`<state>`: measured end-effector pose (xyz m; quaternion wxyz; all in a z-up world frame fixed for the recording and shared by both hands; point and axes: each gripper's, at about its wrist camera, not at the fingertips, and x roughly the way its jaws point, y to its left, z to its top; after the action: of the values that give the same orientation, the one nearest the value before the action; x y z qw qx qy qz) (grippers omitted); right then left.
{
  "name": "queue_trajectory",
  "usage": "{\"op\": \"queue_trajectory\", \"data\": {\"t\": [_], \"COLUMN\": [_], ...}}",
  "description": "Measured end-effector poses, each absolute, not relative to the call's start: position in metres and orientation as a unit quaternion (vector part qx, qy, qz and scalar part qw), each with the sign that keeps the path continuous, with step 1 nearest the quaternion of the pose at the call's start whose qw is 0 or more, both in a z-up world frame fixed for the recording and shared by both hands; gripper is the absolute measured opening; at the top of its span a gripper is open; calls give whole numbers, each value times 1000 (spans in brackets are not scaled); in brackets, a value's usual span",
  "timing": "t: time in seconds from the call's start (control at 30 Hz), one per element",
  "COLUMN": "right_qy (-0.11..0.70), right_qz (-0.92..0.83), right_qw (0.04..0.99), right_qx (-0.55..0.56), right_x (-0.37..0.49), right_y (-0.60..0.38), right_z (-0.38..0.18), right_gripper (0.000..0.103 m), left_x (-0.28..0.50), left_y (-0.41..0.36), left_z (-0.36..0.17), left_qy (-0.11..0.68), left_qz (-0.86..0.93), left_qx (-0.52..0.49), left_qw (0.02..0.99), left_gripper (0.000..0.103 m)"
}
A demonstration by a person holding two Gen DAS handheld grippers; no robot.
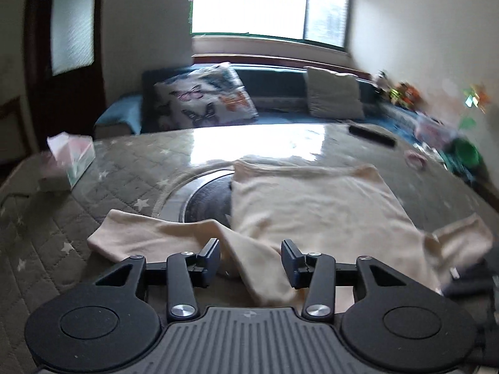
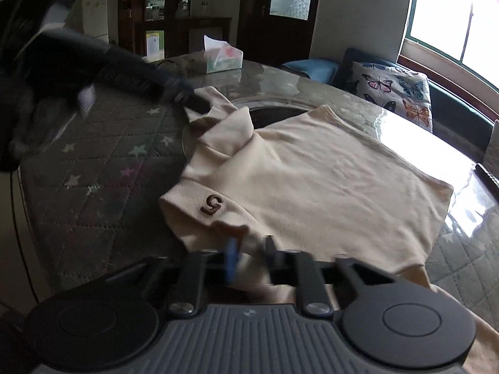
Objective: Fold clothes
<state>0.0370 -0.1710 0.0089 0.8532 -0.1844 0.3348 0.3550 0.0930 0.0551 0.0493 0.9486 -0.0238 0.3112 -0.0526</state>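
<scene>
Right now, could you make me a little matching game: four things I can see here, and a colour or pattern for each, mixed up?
Things:
1. shirt
2. tissue box
3. cushion
4. table cover

Descriptions:
A. grey quilting with stars
B. butterfly print
C. cream, with a brown embroidered mark
D. white paper sticking out of the top

Pairs: 1-C, 2-D, 3-B, 4-A

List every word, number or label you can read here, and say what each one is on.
"5": a brown figure, seen upside down, on the folded edge of the cream shirt.
Tissue box: coloured print, too blurred to read.
Green and white sheet in the dark cabinet: print too small to read.
Round mark on the right gripper's grey body: too small to read.
Nothing else is legible.
</scene>
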Motion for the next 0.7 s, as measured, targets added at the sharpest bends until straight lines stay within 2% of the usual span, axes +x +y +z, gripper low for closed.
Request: {"op": "queue_trajectory", "data": {"t": [0.33, 0.47, 0.5, 0.57, 0.67, 0.7], "right_qy": [333, 335, 334, 334, 332, 331], "right_qz": [386, 388, 389, 390, 391, 391], "right_qw": [834, 833, 833, 832, 833, 833], "right_qx": [-213, -210, -210, -208, -207, -208], "right_x": [26, 30, 31, 31, 32, 31], "right_y": [-177, -177, -177, -177, -177, -177], "right_z": [2, 2, 1, 1, -1, -1], "right_gripper": [5, 6, 6, 7, 7, 7], "left_x": [161, 182, 186, 192, 188, 182], "left_y": [83, 86, 87, 91, 100, 105], "left_z": [34, 26, 23, 17, 17, 21], "left_qy": [377, 399, 405, 417, 409, 398], "left_qz": [-5, 13, 11, 8, 12, 10], "left_qx": [-145, -160, -164, -176, -192, -197], "left_qw": [915, 903, 899, 892, 892, 896], "left_gripper": [47, 45, 42, 13, 4, 3]}}
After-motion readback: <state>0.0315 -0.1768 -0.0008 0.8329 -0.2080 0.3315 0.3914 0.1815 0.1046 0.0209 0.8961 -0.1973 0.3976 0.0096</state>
